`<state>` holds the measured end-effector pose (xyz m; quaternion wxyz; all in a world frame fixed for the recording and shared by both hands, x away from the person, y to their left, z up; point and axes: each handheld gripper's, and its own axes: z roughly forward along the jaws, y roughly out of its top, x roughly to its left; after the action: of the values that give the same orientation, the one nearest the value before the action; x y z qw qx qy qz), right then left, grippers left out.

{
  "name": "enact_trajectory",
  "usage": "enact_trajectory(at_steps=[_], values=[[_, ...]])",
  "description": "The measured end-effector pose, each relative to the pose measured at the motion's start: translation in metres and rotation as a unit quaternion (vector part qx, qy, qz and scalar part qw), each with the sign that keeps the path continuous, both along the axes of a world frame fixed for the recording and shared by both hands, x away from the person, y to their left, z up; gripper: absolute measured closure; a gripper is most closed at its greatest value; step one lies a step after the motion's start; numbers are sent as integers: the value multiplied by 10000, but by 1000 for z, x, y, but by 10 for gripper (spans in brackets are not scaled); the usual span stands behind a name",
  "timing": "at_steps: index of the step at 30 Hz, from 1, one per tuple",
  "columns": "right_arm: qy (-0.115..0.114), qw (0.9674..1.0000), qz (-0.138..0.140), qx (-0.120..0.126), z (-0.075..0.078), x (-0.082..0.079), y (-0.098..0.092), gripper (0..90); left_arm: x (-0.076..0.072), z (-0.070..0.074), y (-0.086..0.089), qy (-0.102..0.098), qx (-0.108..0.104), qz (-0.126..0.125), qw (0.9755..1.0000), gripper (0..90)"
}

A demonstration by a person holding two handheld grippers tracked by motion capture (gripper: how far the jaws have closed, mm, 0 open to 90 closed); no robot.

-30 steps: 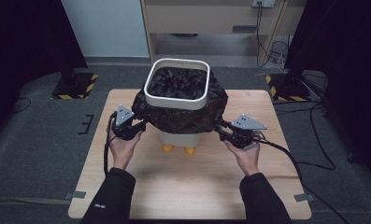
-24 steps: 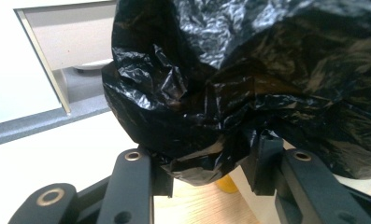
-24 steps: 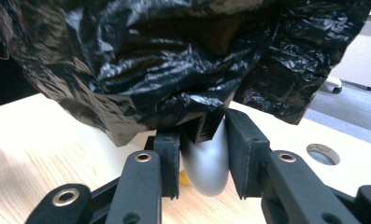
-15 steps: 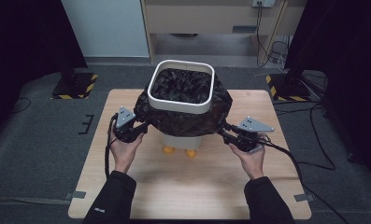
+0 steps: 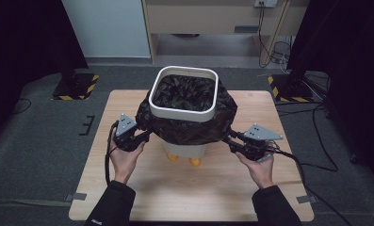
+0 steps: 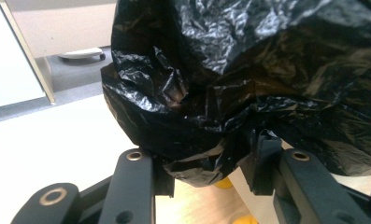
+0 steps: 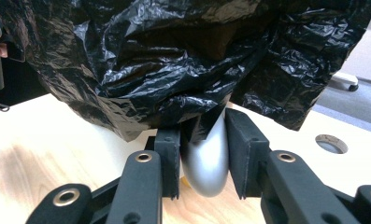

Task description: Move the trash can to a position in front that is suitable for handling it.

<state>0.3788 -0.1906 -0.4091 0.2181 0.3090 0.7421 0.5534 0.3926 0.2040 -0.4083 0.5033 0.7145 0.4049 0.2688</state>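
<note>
A white bin (image 5: 182, 112) lined with a black plastic bag (image 5: 187, 131) stands between my two grippers over the wooden table (image 5: 128, 188). The bag hangs crumpled over the bin's rim, and two orange feet (image 5: 194, 162) show under its base. My left gripper (image 5: 147, 133) is at the bin's left side, its jaws shut on a fold of the bag (image 6: 248, 70). My right gripper (image 5: 228, 140) is at the right side, shut on a grey rounded handle (image 7: 206, 158) under the bag's edge (image 7: 174, 56). Whether the feet touch the table I cannot tell.
The table has a round hole (image 7: 331, 143) near its right side. Black stands with yellow-striped bases (image 5: 76, 87) sit on the floor beyond both far corners. A wooden cabinet (image 5: 208, 19) stands behind. Cables (image 5: 312, 165) trail off the table's right edge.
Both grippers and the bin have come a little toward the person's side of the table, still gripped the same way.
</note>
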Motion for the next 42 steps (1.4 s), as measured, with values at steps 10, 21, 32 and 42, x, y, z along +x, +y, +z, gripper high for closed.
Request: enact_trajectory(at_steps=[10, 21, 32, 42], values=[[-12, 9999, 92, -102, 4, -19, -7, 678, -23, -2, -3, 24, -64, -122, 9999, 613], [2, 9999, 82, -125, 4, -39, -16, 678, -36, -2, -10, 15, -96, -262, 9996, 616], [50, 9999, 74, -94, 3, -56, -24, 678, -43, 3, -15, 94, -38, -393, 9992, 617], [30, 9999, 115, -38, 0, -63, -21, 677, -47, 1, -10, 101, -8, -484, 9988, 614]])
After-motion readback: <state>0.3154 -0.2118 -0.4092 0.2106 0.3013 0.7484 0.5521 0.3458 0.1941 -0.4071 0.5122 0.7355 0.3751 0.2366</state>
